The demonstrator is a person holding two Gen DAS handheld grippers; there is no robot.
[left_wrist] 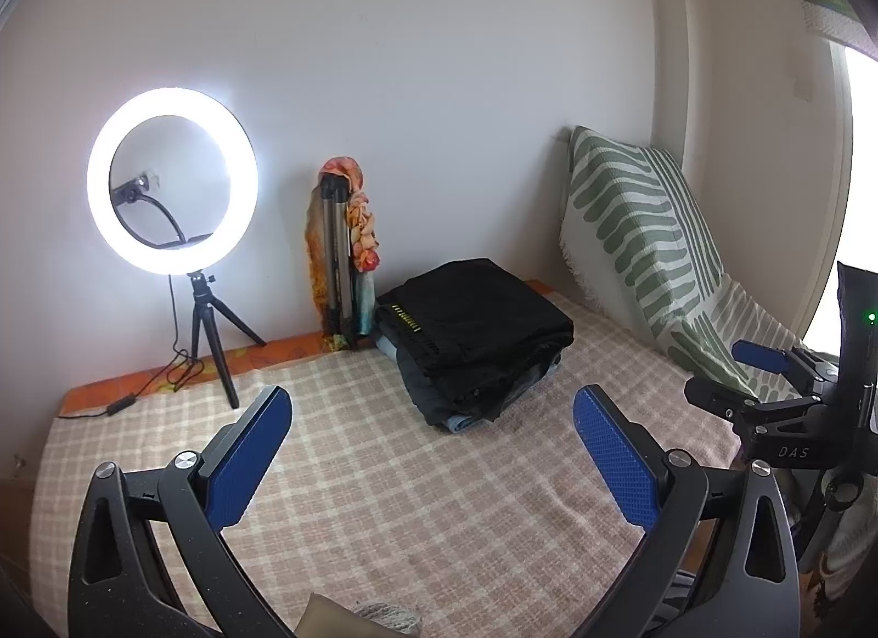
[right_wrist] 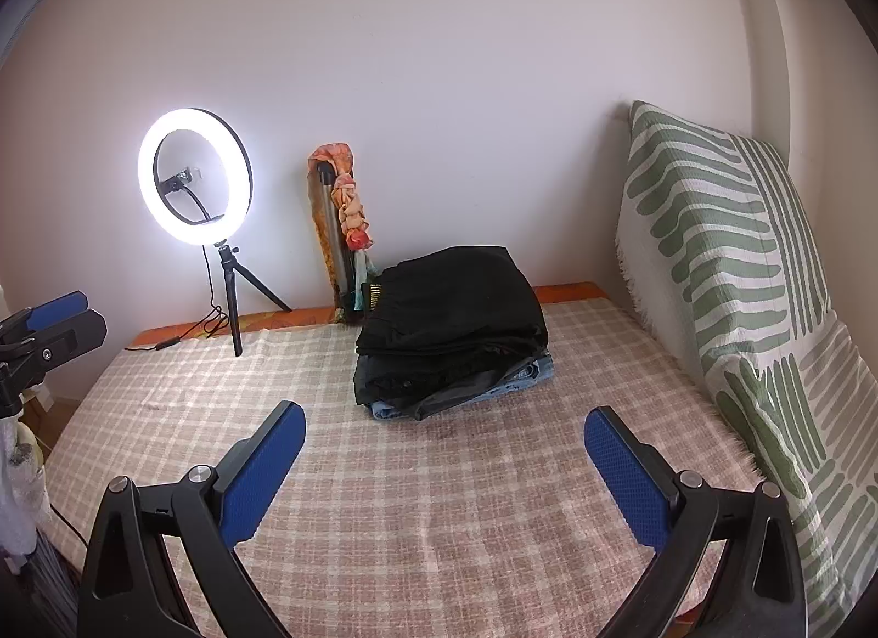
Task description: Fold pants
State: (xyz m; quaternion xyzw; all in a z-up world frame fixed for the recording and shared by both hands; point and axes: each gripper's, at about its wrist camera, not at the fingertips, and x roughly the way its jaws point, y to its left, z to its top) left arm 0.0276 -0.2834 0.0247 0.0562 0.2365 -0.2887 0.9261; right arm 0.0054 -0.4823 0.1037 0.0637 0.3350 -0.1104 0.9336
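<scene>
Both grippers hover empty over the checked bedspread, jaws spread wide on the left gripper and the right gripper, nothing between the blue pads. The stack of folded pants sits toward the far end of the bed near the wall, just beside the cloth-wrapped tripod, well apart from both grippers. Top item is black, with darker and denim pieces under it (how many, can't tell). Looks like either a finished fold just set down or the gap before picking the next pair; no unfolded pants visible in either view. Next move likely needs a fresh garment brought onto the open bedspread, or a reach forward to the stack. The stack's long axis runs roughly left-right across the bed, slightly skewed, folded edges facing the cameras. Ring light stands at far left, striped cushion on the right.
</scene>
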